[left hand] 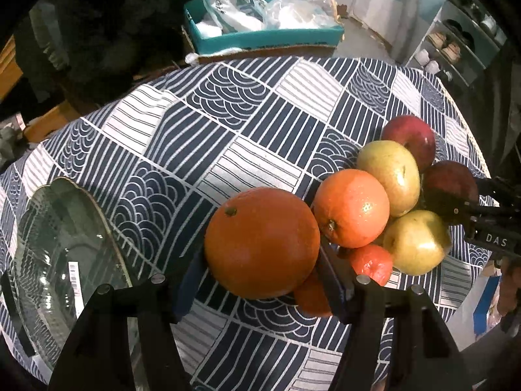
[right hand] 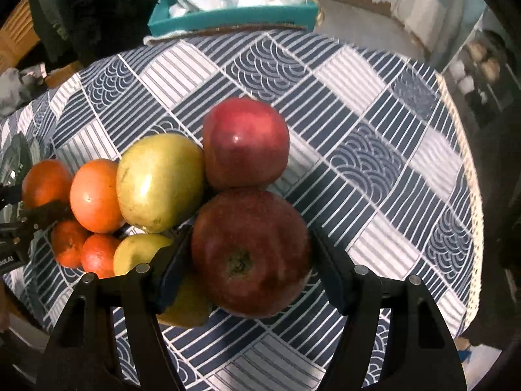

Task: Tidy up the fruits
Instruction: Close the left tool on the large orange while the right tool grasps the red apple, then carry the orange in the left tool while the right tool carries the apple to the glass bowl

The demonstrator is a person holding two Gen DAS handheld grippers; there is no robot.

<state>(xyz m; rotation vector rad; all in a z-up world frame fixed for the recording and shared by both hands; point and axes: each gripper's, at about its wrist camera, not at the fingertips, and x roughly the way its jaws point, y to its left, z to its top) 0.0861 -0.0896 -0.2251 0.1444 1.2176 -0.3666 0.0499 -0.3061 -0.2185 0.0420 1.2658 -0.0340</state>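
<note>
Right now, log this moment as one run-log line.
left gripper: around large orange | right gripper: around dark red apple | glass bowl: empty | fruit clustered on tablecloth

left wrist: close, downward | right wrist: likewise | shared: fruit pile

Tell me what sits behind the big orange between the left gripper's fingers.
Behind the big orange lies bare tablecloth; further back, a teal box of plastic bags. A smaller orange peeks from under it, mostly covered.
</note>
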